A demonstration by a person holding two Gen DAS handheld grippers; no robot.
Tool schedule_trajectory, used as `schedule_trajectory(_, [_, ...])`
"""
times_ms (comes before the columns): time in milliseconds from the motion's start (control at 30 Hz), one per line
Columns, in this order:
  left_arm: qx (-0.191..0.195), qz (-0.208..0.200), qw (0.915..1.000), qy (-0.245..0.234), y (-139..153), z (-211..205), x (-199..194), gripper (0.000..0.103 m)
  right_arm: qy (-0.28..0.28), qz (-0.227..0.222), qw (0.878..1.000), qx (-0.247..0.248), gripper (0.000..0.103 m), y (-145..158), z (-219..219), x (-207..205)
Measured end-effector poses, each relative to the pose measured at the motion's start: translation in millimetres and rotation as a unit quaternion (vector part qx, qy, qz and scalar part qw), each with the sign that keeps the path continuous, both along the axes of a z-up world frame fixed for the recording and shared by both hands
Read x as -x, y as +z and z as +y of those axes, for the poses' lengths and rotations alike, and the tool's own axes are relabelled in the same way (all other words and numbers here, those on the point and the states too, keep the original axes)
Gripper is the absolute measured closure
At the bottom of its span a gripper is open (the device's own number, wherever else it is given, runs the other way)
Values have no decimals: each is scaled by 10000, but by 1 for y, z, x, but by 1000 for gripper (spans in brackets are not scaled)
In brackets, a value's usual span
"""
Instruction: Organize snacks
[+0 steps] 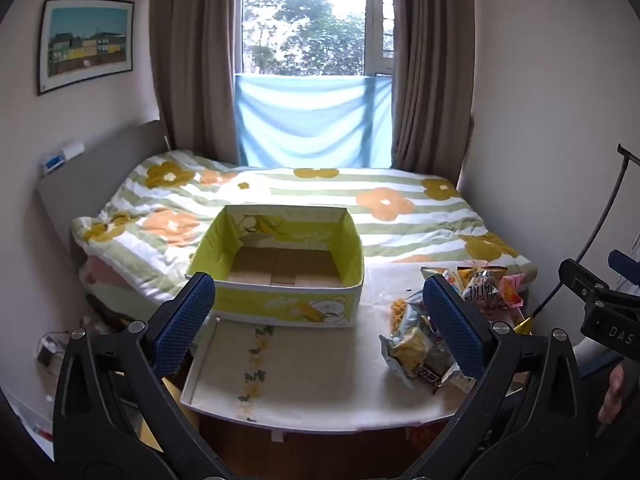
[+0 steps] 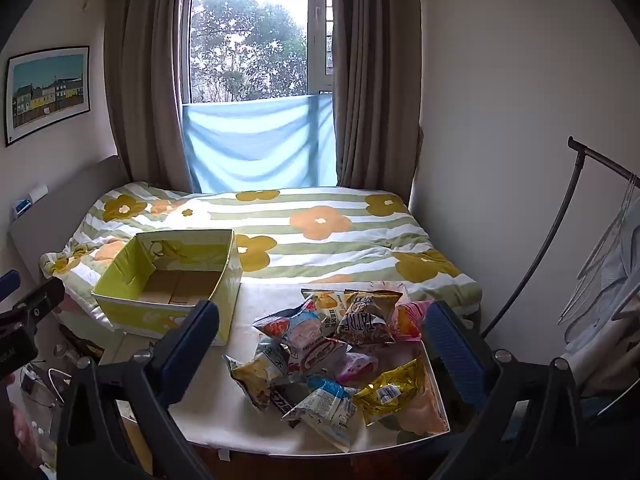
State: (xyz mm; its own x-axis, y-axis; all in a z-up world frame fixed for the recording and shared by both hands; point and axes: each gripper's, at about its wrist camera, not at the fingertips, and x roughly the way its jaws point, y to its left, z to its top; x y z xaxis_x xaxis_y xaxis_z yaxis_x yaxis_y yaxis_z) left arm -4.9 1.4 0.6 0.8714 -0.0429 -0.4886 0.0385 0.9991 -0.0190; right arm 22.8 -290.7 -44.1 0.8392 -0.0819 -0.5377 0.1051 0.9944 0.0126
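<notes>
From my left tongs I see the box right ahead on the tabletop. I can look down into it and see its brown floor with nothing on it. The snacks lie in a heap at the right, and my right-side finger hides part of them. My left tongs are wide apart with nothing between them. At the far right edge I see a bit of my right tongs and a hand, both cut off.

From my right tongs the snacks are right ahead and much clearer: shiny bags, blue, pink, yellow and brown, piled on each other near the right end of the tabletop. The box sits to the left, apart from the heap, and its front corner is hidden by my left-side finger. These tongs are wide apart too and hold nothing. Here I see a clothes rack with hangers at the right.

Behind the tabletop is a bed with a flower blanket, then a window with curtains. The words on the bags are too small to read.
</notes>
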Motion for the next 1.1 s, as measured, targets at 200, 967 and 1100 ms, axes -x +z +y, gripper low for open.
schedule_trajectory(200, [-120, 86, 9999, 69, -3, -3, -3, 0, 7, -31, 10000, -23, 0, -1, 0, 0])
schedule_trajectory(967, [-162, -143, 9997, 108, 4, -10, 10, 0, -15, -122, 9999, -97, 0, 2, -5, 6])
schedule_trajectory(1100, [-180, -160, 9996, 116, 4, -9, 10, 0, -26, -136, 9999, -102, 0, 2, -5, 5])
